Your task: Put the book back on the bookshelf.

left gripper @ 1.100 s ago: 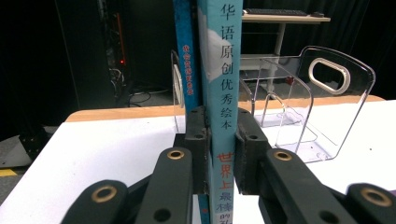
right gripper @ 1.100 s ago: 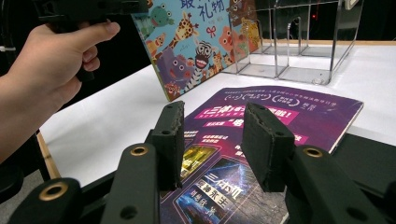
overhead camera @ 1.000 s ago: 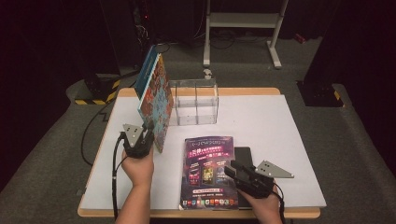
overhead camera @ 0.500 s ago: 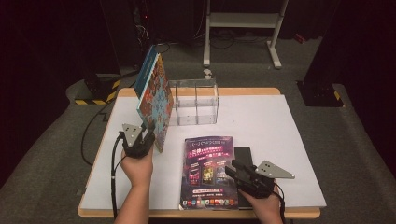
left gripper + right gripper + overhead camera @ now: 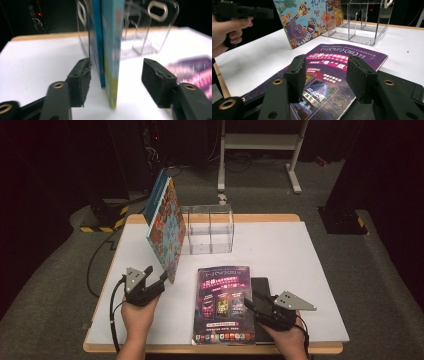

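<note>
While standing tilted on the table (image 5: 310, 250), picture book (image 5: 165, 227) upper left, lower edge between just-opened left tongs (image 5: 155, 281), untouched; right tongs (image 5: 253, 302) half-wide over magazine (image 5: 222, 302).

The upright picture books (image 5: 165, 227) stand tilted at the left of the worktop (image 5: 310, 265), leaning against the clear acrylic rack (image 5: 207, 230), so together they wall off the rear middle, and the left gripper (image 5: 155, 280) sits right at the books' near edge, its fingers (image 5: 80, 81) having just been opening and now standing apart on either side of that edge without pressing it. The purple magazine (image 5: 222, 302) and the dark slab (image 5: 262, 292) beside it lie flat near the front, low enough to pass over, with the right gripper (image 5: 250, 305) hanging over them. The right half of the worktop and the strip left of the books lie bare
</note>
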`<state>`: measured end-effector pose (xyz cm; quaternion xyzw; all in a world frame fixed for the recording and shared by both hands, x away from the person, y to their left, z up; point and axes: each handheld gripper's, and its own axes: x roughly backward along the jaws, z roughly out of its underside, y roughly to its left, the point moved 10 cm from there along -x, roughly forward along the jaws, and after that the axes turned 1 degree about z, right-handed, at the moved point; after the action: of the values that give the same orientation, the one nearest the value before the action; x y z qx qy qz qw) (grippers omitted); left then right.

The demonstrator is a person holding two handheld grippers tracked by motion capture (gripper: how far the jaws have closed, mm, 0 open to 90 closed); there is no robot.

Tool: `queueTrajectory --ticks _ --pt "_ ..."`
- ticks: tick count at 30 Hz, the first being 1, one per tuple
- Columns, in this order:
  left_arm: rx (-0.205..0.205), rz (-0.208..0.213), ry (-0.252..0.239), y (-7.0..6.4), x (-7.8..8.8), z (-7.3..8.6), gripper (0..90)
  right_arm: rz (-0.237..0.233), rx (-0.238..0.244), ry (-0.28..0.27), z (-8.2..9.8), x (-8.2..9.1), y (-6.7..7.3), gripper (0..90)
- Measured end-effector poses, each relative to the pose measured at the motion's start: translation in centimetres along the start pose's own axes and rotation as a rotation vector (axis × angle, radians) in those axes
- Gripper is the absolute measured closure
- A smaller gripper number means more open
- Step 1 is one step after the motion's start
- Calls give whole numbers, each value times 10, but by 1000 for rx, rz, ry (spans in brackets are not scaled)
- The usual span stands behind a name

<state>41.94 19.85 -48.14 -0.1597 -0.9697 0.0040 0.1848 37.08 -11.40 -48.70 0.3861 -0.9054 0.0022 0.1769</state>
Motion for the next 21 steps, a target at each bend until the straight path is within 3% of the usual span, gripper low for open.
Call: queueTrajectory --ticks 3,11,14,18,19,21 --pt "29 65 27 -8 2 13 356 11 8 7 1 0 -3 479" --pt "53 228 130 -42 -8 43 355 65 35 43 6 1 -16 457" --pt "39 290 206 -61 -16 55 340 92 39 67 8 0 -23 448" --pt "43 374 291 -88 -25 68 323 126 57 145 17 -2 -29 418" --pt "30 377 302 -94 -27 70 310 141 61 159 20 -1 -32 415" --pt "58 427 335 -107 -29 75 282 159 38 146 22 3 -35 409"
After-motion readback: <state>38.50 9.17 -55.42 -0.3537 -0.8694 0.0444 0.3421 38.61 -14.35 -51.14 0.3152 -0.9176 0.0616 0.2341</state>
